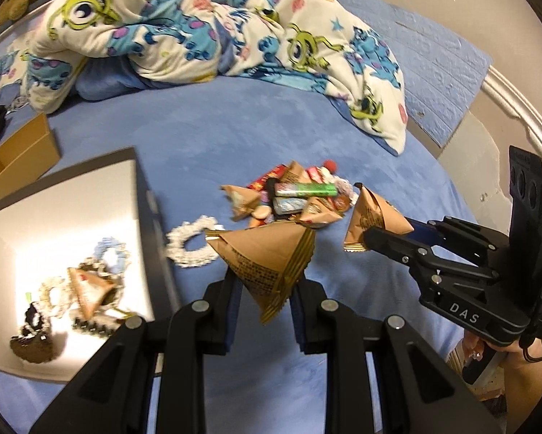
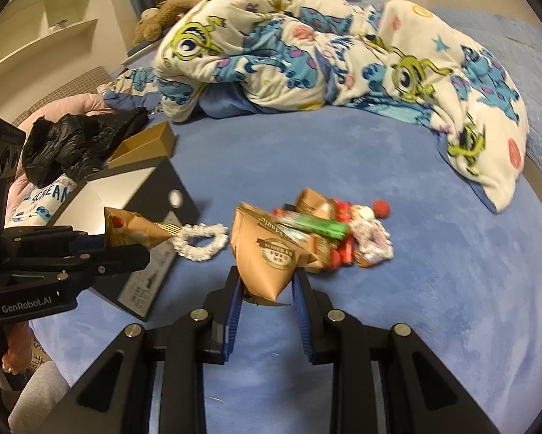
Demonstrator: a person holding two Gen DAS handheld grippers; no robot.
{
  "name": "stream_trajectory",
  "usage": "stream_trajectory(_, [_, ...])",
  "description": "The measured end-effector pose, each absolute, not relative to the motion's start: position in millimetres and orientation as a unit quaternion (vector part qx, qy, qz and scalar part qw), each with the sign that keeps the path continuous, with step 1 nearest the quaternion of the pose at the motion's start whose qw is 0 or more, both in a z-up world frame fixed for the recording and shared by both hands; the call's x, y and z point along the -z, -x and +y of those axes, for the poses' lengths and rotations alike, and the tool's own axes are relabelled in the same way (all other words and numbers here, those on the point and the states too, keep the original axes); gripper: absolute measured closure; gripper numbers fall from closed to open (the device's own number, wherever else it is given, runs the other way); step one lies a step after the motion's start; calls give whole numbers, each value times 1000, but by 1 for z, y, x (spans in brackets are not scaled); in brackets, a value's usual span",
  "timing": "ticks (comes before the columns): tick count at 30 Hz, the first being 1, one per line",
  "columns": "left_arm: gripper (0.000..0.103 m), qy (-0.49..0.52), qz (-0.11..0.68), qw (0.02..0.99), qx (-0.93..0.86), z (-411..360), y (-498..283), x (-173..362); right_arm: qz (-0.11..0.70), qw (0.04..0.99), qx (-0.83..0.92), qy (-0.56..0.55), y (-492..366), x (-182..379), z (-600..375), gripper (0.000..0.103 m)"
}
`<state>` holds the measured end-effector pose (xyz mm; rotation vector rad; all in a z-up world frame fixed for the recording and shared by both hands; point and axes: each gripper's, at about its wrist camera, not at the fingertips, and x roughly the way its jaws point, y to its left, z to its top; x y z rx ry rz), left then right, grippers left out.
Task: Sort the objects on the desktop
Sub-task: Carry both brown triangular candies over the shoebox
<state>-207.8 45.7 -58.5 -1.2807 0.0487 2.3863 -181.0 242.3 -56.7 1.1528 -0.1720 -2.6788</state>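
Note:
My left gripper (image 1: 265,284) is shut on a brown pyramid-shaped snack packet (image 1: 267,264), held above the blue bed beside the black-rimmed white box (image 1: 140,195). It also shows in the right wrist view (image 2: 137,231). My right gripper (image 2: 267,285) is shut on another brown pyramid packet (image 2: 267,256); in the left wrist view that packet (image 1: 372,217) hangs from the right gripper (image 1: 368,240). A pile of snacks (image 1: 292,199) lies on the bed ahead, with a green tube (image 2: 314,226) on top. A white scrunchie (image 1: 189,244) lies next to the box.
The box holds several scrunchies and one brown packet (image 1: 90,285). An open cardboard box (image 1: 25,155) and a black plastic bag (image 2: 72,144) sit at the left. A crumpled cartoon-print blanket (image 1: 205,36) fills the far bed. A red ball (image 2: 381,208) lies by the pile.

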Motion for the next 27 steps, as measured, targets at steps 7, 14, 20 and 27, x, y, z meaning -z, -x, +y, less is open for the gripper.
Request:
stream_trajectory(7, [78, 453, 3, 183, -872, -4, 205, 45, -35, 137, 914, -379, 184, 38, 196, 75])
stream_trajectory(14, [78, 449, -4, 140, -883, -63, 204, 39, -19, 166, 914, -369, 191, 23, 150, 75])
stream_trajectory(20, [78, 453, -9, 103, -885, -114, 206, 45, -10, 187, 913, -363, 198, 15, 115, 75])
stream_trajectory(27, [78, 463, -20, 70, -883, -161, 209, 55, 9, 215, 908, -359, 210, 11, 69, 75])
